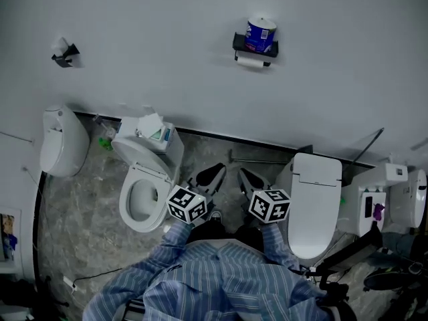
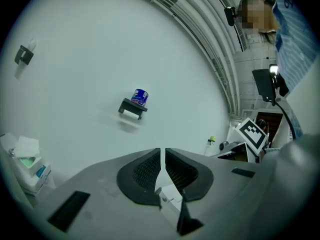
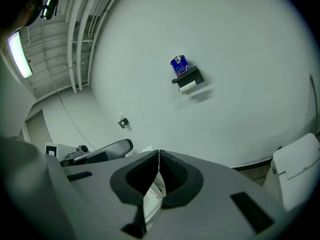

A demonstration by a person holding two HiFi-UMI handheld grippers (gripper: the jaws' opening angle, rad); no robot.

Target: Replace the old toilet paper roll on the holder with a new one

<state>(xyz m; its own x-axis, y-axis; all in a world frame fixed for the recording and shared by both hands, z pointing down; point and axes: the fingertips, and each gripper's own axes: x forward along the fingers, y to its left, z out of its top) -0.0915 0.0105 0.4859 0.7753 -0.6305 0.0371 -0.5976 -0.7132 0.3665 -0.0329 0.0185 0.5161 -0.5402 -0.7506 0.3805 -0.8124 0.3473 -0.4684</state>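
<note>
**Both jaws closed; holder far off on the wall**

Head view only: left gripper (image 1: 211, 174) and right gripper (image 1: 249, 178) sit side by side at lower centre, between an open toilet (image 1: 142, 196) and a lidded toilet (image 1: 315, 206). In each gripper view the jaws are closed with nothing between them.

Holder (image 1: 254, 45) is at upper centre on the wall, well apart from both grippers. A blue-wrapped roll (image 1: 261, 32) stands on top of it and a white roll (image 1: 252, 63) hangs beneath.

Right gripper view alone shows ceiling pipes (image 3: 80, 34) at upper left.

Tissue box (image 1: 157, 131) sits on the open toilet's cistern with a tissue poking out.
</note>
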